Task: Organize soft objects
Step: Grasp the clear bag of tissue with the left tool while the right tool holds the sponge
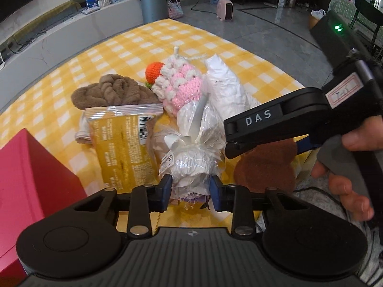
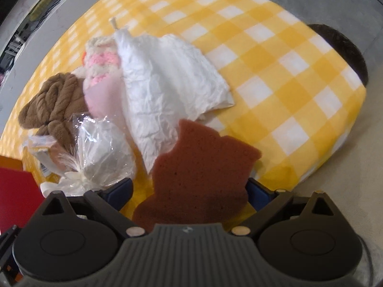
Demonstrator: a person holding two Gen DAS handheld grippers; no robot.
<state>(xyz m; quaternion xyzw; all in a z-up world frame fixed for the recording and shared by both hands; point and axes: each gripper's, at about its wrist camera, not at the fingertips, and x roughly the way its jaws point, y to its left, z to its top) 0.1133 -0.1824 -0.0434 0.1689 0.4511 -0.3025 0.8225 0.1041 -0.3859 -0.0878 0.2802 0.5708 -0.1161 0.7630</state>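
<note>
Lighting: bright, even daylight in both views; shadows soft and faint. Glare: highlights on the clear cellophane wrap [image 1: 191, 129] and on the gold foil packet [image 1: 122, 143]; sheen on the grey floor [image 1: 258, 31]. Green indicator lamp [image 1: 338, 27] glowing. Focus: left wrist view sharp at centre. Right wrist view soft overall, smeared towards the upper left; checked cloth [image 2: 275, 55] blurred; brown sponge [image 2: 203, 174] fairly crisp. Distortion: strong fisheye bowing; straight edges curve at the margins, corners darkened.
</note>
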